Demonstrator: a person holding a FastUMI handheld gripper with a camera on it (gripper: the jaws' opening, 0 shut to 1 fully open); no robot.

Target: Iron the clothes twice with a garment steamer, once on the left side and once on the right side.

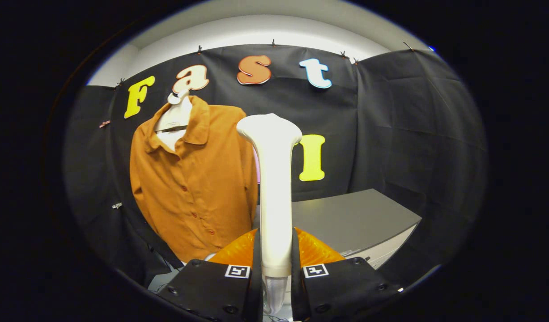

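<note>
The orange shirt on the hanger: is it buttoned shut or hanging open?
Buttoned shut. The orange shirt shows a closed button row down its front; only the collar spreads open. The gripper clamps the steamer.

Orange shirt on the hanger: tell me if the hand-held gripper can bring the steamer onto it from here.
Probably yes. The hand-held gripper is shut on the steamer, whose head stands just beside the orange shirt, with nothing visible between them. The grey table lies off to the other side.

Plain colours, no patterns.
Burnt-orange shirt [196, 183] with matching buttons; cream-white steamer [274, 188]; grey table [355, 221]; white mannequin [178, 118].
</note>
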